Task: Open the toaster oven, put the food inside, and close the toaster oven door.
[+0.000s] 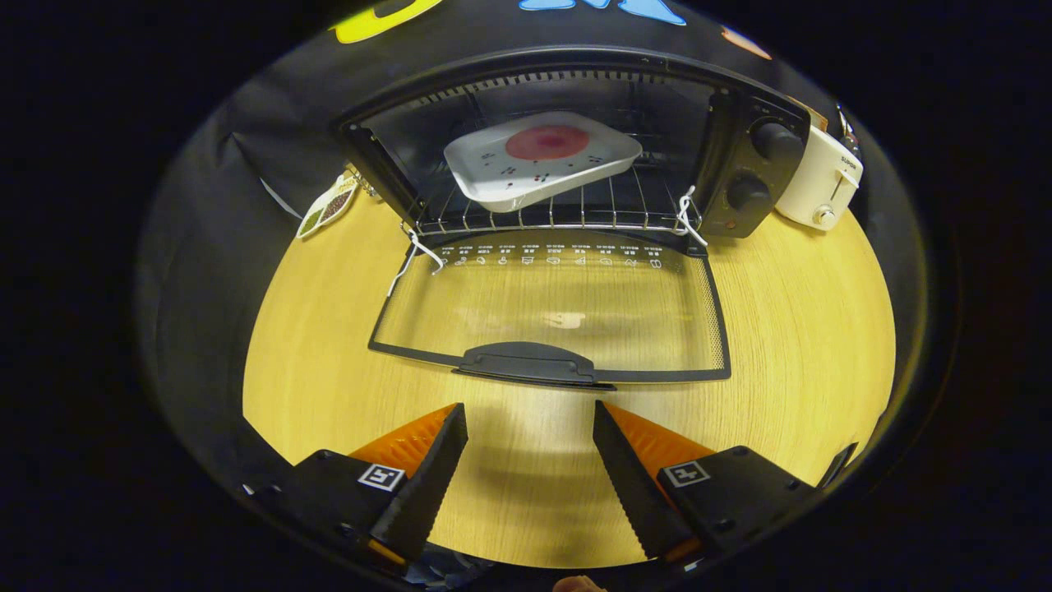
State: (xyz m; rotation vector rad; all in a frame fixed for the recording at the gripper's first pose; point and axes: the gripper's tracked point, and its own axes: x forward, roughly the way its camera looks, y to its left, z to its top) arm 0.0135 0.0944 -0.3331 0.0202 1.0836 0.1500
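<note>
**Food in, door down**

Inside the black toaster oven, far across the wooden desk, your white square plate of red food sits on the rack. The glass door lies flat open. Your gripper hovers wide and empty just near its handle.

Plate on rack inside toaster oven; toaster right of it.

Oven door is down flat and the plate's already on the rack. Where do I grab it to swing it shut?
Take the dark handle on the door's front edge, just ahead of the open gripper. Come in low from the front, one finger under, one over: it juts out from the glass, farthest from the hinge, so it should lift easiest.
</note>
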